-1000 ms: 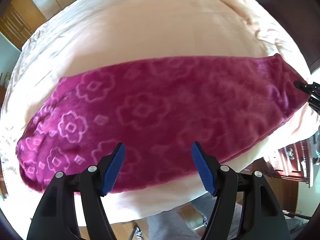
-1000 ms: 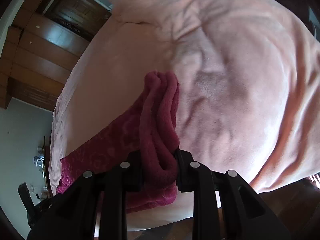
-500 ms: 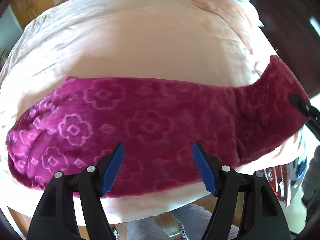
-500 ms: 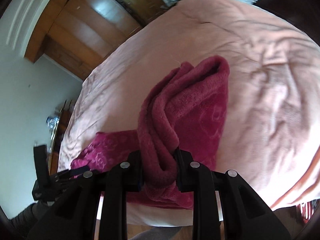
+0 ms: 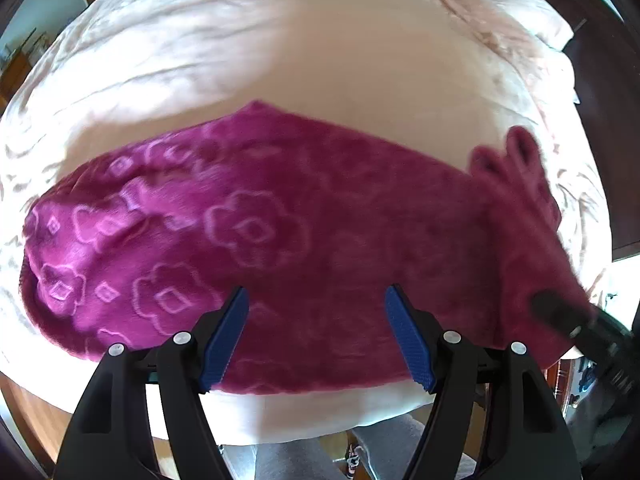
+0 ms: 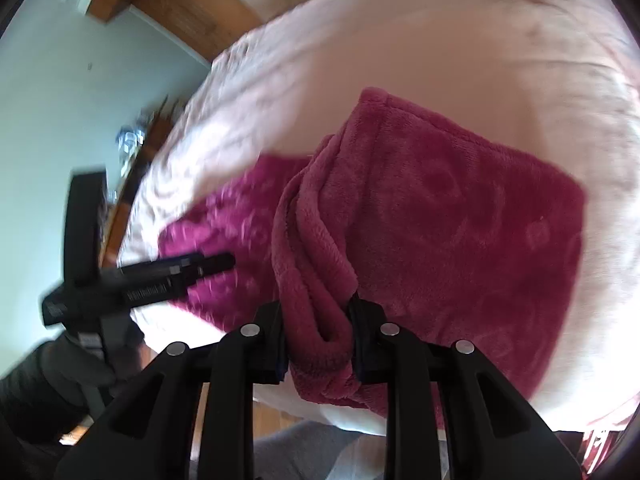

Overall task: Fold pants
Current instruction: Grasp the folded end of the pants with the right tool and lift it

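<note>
Magenta pants with pale flower outlines; pale pink bedcover.

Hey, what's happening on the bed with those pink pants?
A person is folding the pants on the bed with two handheld grippers. The right gripper is clamped on a bunched end of the pants and holds it lifted over the rest. The left gripper hovers open above the flat part, holding nothing.
</note>
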Motion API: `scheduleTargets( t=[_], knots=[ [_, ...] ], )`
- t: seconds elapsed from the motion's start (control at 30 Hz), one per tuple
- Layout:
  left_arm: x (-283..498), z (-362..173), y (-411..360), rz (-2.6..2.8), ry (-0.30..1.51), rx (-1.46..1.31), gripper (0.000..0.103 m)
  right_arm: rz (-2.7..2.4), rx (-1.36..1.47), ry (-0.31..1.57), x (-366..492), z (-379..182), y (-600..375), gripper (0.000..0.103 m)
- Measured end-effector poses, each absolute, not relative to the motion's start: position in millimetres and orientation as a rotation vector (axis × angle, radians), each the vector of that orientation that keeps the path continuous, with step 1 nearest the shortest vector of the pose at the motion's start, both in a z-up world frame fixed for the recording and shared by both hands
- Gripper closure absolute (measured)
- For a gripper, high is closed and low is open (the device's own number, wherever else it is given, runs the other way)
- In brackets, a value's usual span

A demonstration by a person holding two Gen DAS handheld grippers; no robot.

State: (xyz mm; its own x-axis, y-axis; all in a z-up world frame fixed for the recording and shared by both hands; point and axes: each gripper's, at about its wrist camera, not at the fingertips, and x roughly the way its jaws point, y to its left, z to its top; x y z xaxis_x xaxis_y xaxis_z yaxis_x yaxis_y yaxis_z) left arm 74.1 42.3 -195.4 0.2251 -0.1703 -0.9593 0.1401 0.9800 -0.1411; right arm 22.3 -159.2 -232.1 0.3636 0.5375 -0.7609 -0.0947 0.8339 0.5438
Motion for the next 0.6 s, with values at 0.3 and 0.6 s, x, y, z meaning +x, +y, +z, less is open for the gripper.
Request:
scheduleTargets(
  t=[0.3,0.6],
  knots=[
    [82.3,-215.6,85.9,-0.194,1.381,-0.042,0.033,0.447,0.307,1.273,22.9,-290.6,-90.6,0.08],
    [81.3,-223.5,89.8,-0.208,1.406,-0.041,0.033,0.439,0.322,1.328,24.6,-314.8,-83.6,0.06]
  ],
)
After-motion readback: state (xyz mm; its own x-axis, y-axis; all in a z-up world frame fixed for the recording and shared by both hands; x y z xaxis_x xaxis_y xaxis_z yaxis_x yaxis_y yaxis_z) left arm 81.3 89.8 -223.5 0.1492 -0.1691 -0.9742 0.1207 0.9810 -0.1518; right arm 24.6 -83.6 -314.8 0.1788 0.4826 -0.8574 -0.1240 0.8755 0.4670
